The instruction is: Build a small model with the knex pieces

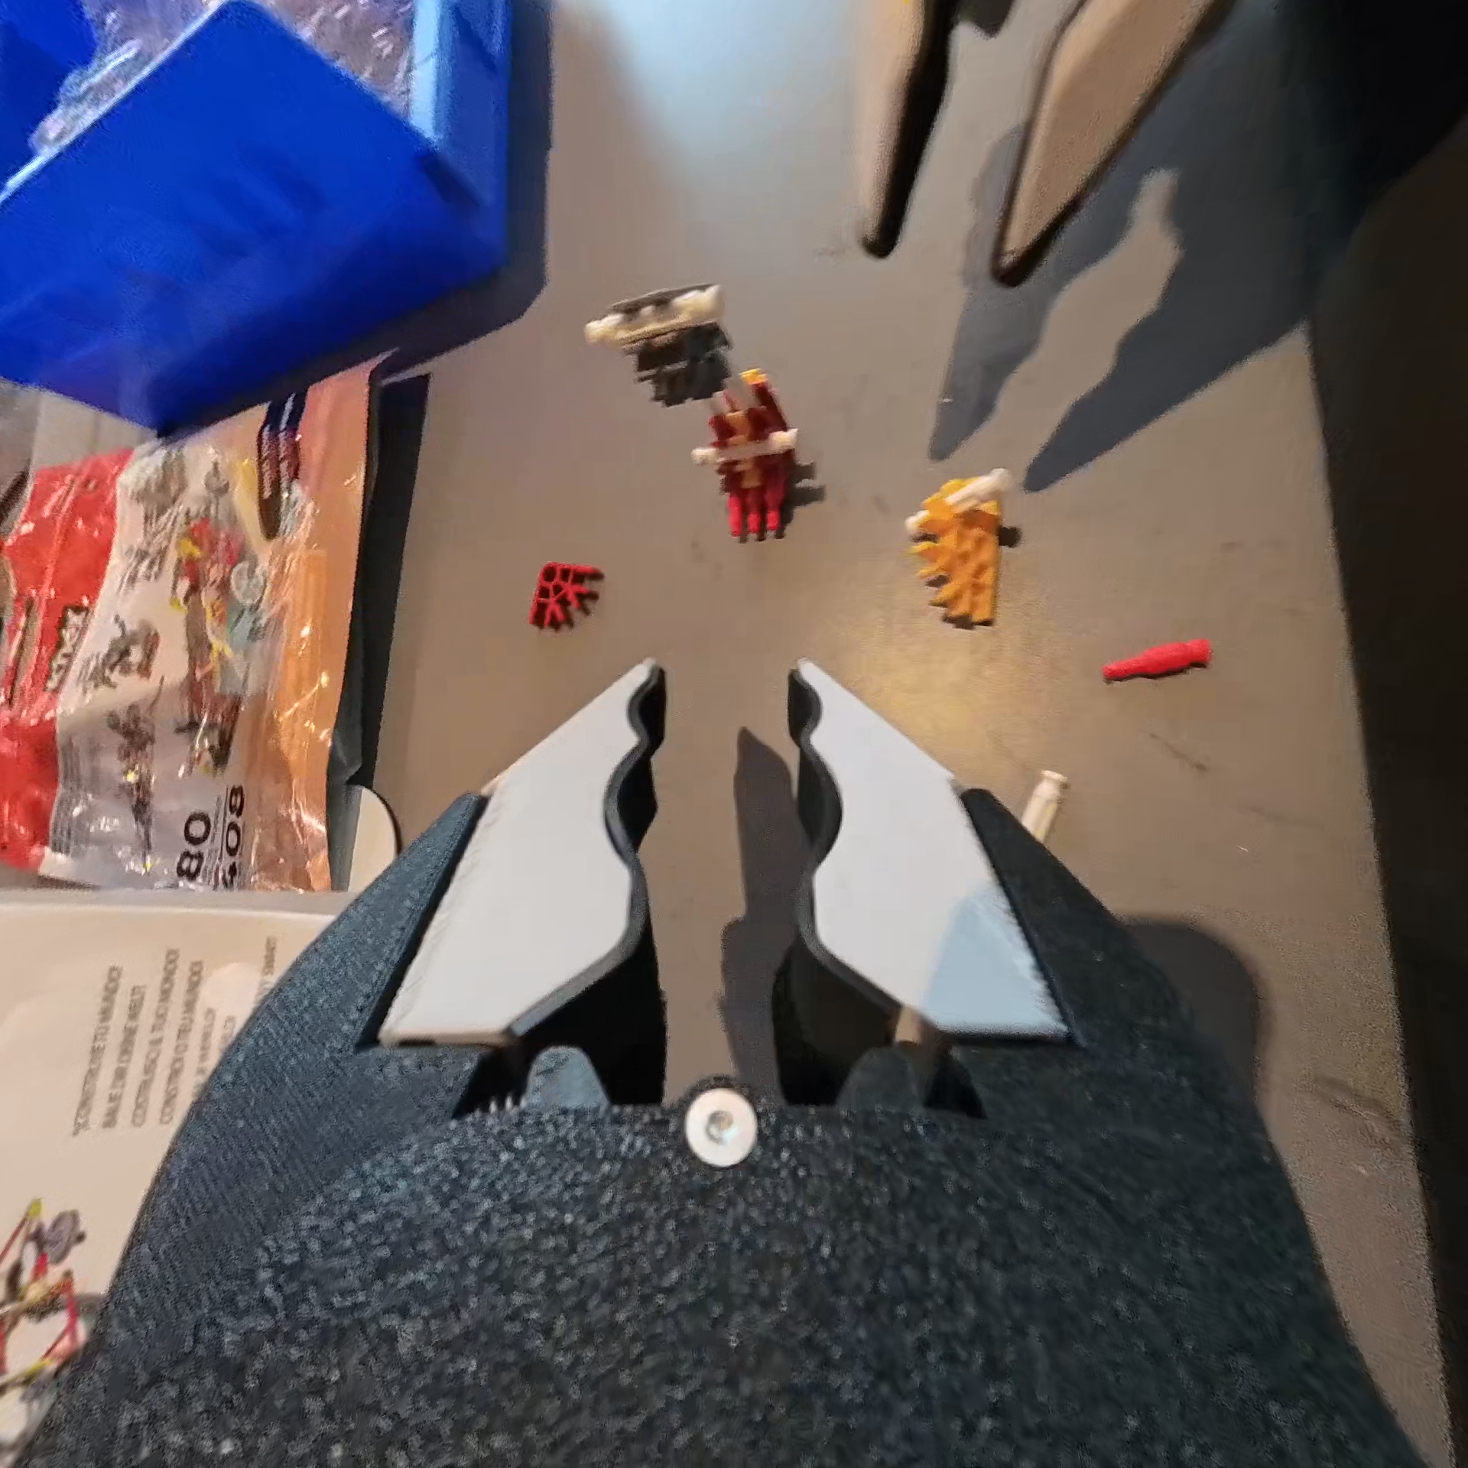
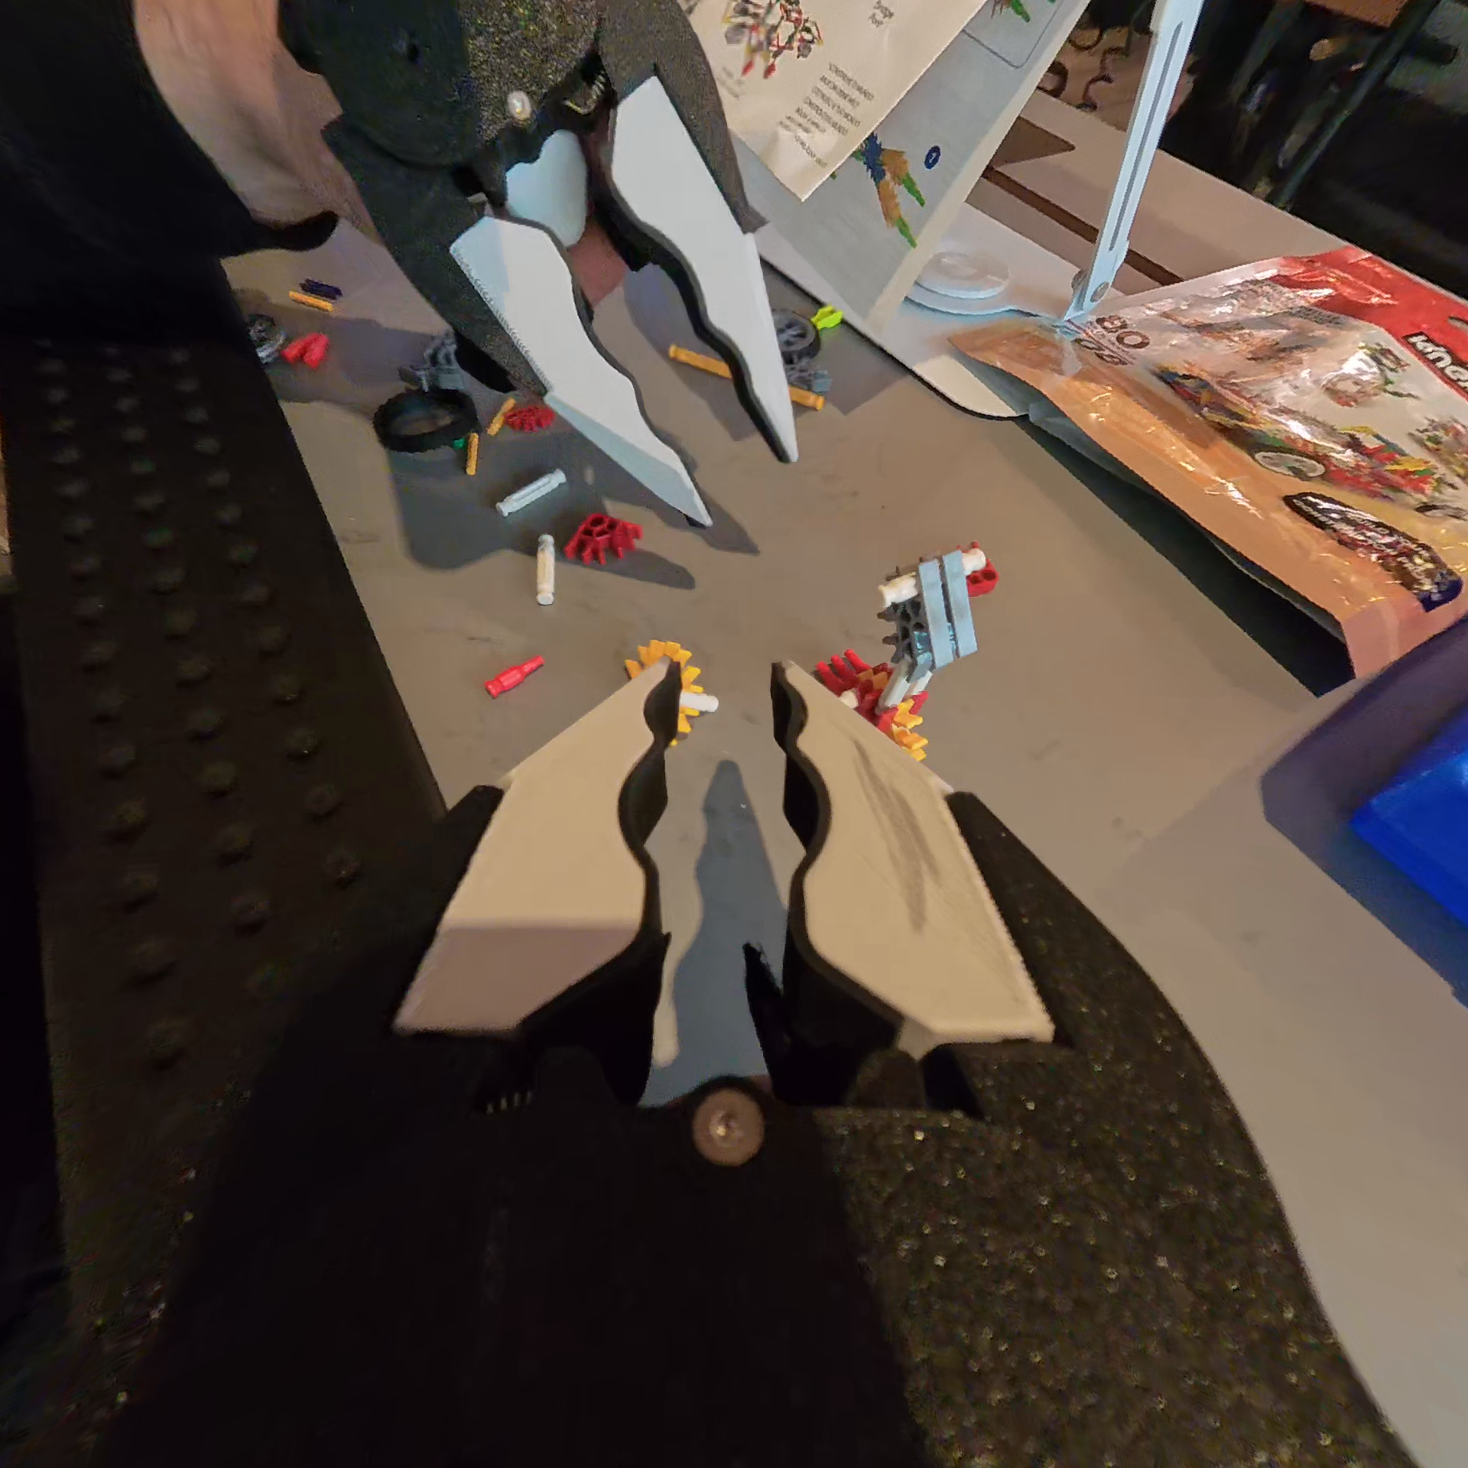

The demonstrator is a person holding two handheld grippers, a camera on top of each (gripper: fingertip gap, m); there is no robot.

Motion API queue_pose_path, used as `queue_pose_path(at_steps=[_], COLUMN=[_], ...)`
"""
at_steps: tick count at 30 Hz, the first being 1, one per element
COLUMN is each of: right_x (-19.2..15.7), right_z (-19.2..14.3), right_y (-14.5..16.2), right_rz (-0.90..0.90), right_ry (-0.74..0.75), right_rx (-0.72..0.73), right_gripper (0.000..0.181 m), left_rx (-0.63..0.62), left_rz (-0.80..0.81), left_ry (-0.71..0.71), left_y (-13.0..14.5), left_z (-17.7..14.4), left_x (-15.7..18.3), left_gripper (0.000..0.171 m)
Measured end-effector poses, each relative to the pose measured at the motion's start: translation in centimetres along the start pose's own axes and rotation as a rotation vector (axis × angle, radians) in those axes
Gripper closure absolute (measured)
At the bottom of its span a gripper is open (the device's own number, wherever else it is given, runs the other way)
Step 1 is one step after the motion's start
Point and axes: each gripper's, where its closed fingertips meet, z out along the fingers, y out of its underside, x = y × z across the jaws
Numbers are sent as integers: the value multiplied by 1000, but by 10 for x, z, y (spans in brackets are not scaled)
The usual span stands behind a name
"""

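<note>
Grippers empty, both part-open: left gripper [image 1: 724, 671] near red connector [image 1: 565, 594]; right gripper [image 2: 721, 675] btwn yellow gear [image 2: 671, 683] & red/grey assembly [image 2: 913, 651].

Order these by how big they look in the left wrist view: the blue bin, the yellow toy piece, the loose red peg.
1. Blue bin, largest by far, though cut off by the picture's edge.
2. Yellow toy piece.
3. Red peg, smallest.
The last two lie similarly far away, so their order looks reliable.
</note>
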Motion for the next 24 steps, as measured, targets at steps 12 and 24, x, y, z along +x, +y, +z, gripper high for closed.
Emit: queue_pose_path(at_steps=[12, 24], right_x=[39, 49], right_z=[-21, -14], right_y=[-11, -3], right_rz=[55, 101], right_ry=[104, 95], right_rx=[72, 75], right_gripper=[159, 159], left_rx=[-61, -22], left_rz=[-197, -376], left_ry=[-119, 53], left_y=[6, 4], left_z=[62, 82], left_x=[-52, -54], left_gripper=[125, 155])
